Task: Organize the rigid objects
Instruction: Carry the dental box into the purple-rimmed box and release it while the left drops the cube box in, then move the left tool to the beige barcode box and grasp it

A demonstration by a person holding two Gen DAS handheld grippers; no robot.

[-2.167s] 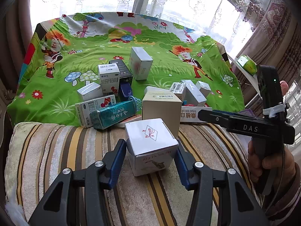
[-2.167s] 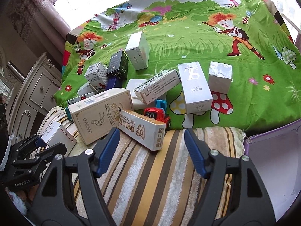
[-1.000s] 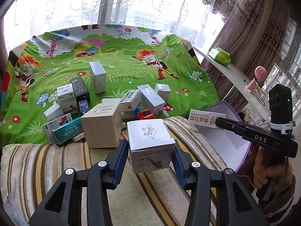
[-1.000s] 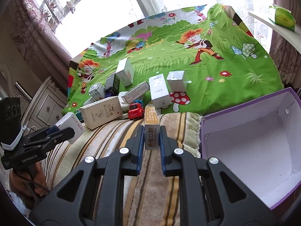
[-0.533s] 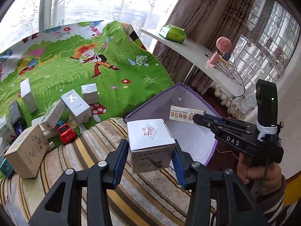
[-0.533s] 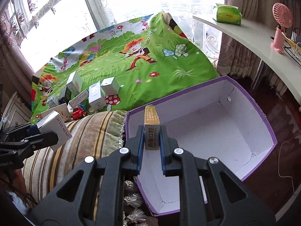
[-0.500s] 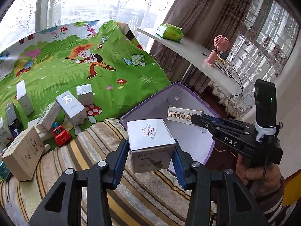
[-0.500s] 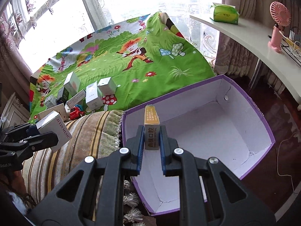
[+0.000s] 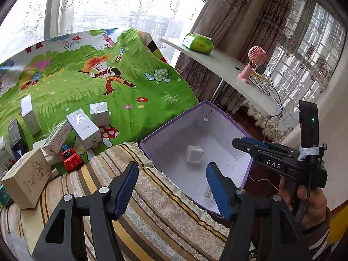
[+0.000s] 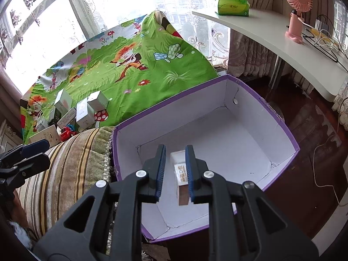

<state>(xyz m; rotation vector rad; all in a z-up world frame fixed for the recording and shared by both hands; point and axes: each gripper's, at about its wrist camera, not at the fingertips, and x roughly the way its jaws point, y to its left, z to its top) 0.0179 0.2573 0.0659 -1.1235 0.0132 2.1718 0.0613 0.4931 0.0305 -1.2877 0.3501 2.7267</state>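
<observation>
Purple cardboard box w/ white inner walls (image 10: 280, 121), open top, sits beside the striped plush cushion (image 9: 152, 213), by its right edge. Small white cube carton (image 9: 194, 154) is inside the box, tilted, near mid-floor; cannot tell if it rests or is mid-air. Narrow white-and-yellow printed carton (image 10: 181, 177) is in the box near its front wall, seen between the right gripper's blue ribbed pads.

Left gripper (image 9: 171, 188): jaws spread wide, nothing between them, poised over the cushion edge and near corner of the box. Right gripper (image 10: 175, 171): jaws slightly apart, released; narrow carton not pinched, a gap shows on the left side. Right gripper is held pistol-style by the person's hand (image 9: 304, 202), fingers pointing over the box.

Around: green cartoon-print bedsheet (image 9: 130, 82), glossy, wrinkled. Remaining cartons clustered near the sheet's front-left edge: tan cardboard box (image 9: 26, 178), tall white carton w/ "TS" mark (image 9: 83, 128), red toy car (image 9: 70, 158) just beside them. White curved shelf (image 10: 271, 37) carries a pink handheld fan (image 10: 296, 10) and a green tissue pack (image 10: 232, 5).
</observation>
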